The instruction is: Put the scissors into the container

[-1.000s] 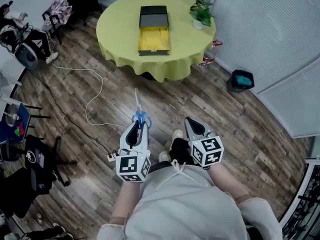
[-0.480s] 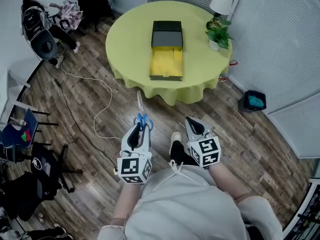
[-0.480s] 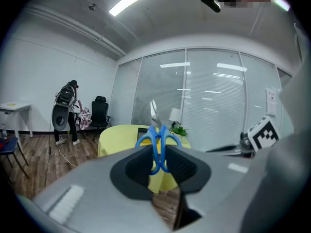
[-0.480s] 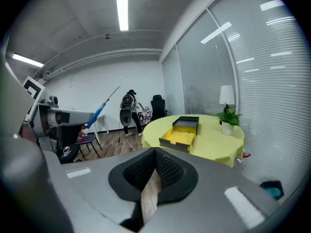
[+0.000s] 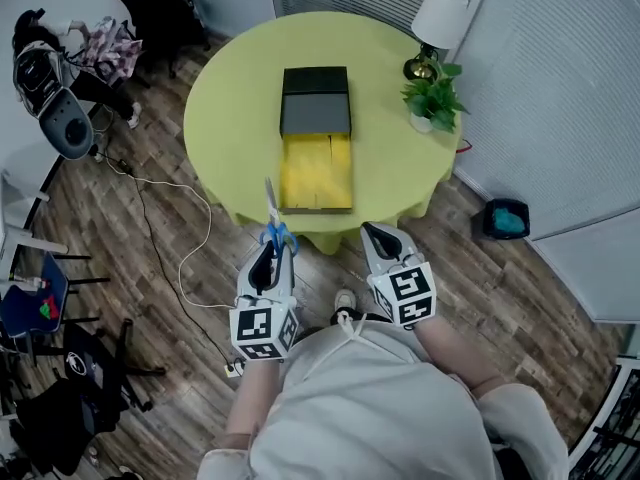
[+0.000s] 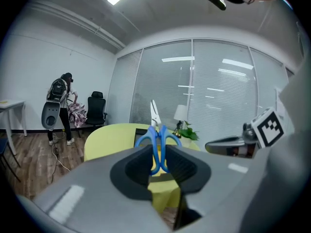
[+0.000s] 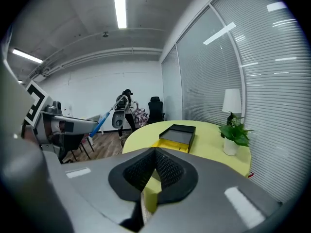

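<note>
My left gripper [image 5: 268,259] is shut on the blue-handled scissors [image 5: 274,222], whose blades point up and forward toward the table edge. In the left gripper view the scissors [image 6: 156,139] stand upright between the jaws. The container [image 5: 316,138] is a black drawer box with a yellow open tray, lying in the middle of the round yellow-green table [image 5: 230,118]. From the right gripper view the container [image 7: 176,136] is ahead on the table. My right gripper [image 5: 380,240] is shut and holds nothing, just short of the table's near edge.
A potted plant [image 5: 432,100] and a white lamp [image 5: 438,26] stand at the table's right side. A white cable [image 5: 190,228] runs over the wooden floor on the left. Chairs and bags [image 5: 55,88] stand at far left, a bin [image 5: 503,219] at right.
The view has closed in on the table: both grippers are now at its near edge, and the scissors' blades reach over the tablecloth. The left gripper still holds the scissors.
</note>
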Demonstrator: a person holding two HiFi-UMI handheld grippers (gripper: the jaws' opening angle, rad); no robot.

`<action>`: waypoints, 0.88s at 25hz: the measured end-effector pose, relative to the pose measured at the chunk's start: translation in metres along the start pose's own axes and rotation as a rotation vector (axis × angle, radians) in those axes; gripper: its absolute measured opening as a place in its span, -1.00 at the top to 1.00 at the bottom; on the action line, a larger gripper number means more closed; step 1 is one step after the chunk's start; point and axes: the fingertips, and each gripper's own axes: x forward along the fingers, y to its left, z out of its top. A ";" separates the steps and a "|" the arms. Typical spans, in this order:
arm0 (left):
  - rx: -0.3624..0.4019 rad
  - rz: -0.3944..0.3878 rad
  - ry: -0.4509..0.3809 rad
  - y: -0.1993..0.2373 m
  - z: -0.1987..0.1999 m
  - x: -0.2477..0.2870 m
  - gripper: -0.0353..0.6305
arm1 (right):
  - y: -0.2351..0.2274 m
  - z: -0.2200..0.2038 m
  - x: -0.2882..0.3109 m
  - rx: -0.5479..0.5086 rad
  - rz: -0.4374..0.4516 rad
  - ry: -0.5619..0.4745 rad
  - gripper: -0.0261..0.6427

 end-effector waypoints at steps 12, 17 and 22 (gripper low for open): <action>0.019 -0.054 0.107 -0.001 0.001 0.106 0.63 | -0.058 0.026 0.058 0.047 -0.026 0.000 0.93; 0.029 -0.081 0.181 0.007 -0.011 0.151 0.63 | -0.079 0.030 0.082 0.078 -0.058 0.022 0.93; 0.045 -0.154 0.328 0.014 -0.036 0.194 0.63 | -0.099 0.028 0.111 0.121 -0.077 0.061 0.93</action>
